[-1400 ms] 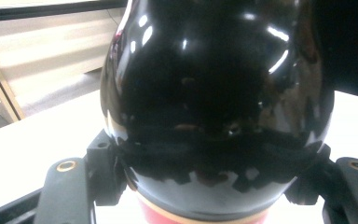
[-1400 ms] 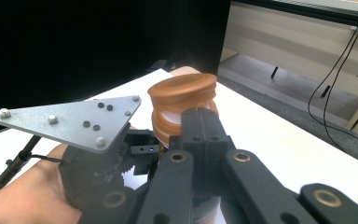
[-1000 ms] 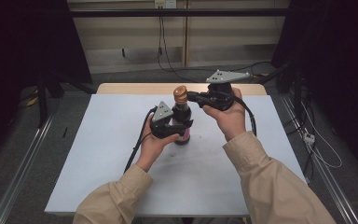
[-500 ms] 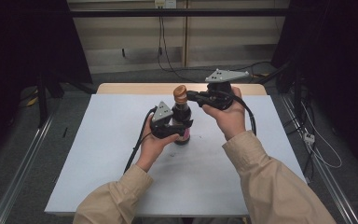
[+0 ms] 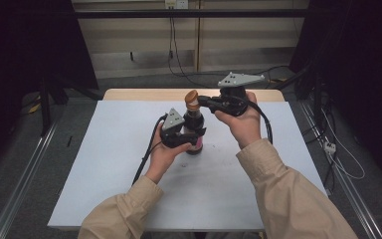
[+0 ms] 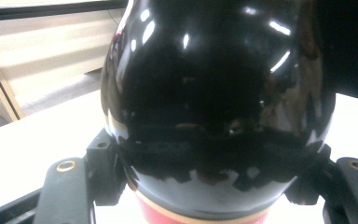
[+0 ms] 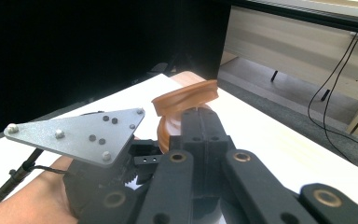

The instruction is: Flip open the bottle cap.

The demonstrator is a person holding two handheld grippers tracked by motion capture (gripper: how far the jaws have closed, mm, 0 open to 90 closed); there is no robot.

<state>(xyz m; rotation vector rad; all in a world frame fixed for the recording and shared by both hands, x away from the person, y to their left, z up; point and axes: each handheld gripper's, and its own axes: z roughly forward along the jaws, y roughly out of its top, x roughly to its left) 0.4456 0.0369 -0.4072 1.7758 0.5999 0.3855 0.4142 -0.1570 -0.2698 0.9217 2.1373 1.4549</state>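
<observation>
A dark glossy bottle [image 5: 195, 125] with a red band at its base stands on the white table sheet [image 5: 104, 164]. My left gripper [image 5: 191, 137] is shut on the bottle's lower body. In the left gripper view the bottle [image 6: 214, 93] bulges between the black fingers [image 6: 103, 168]. The orange-brown cap [image 5: 192, 99] tops the bottle, and my right gripper [image 5: 200, 102] comes in level from the right and is shut on it. In the right gripper view the cap [image 7: 184, 99] sits at the tips of my right gripper [image 7: 198, 122], with its upper disc slanted.
The white sheet covers a wooden table whose far edge [image 5: 144, 93] shows behind the bottle. Cables [image 5: 171, 55] run over the floor beyond it. A metal rail [image 5: 25, 174] runs along the left side, and dark curtains stand on both sides.
</observation>
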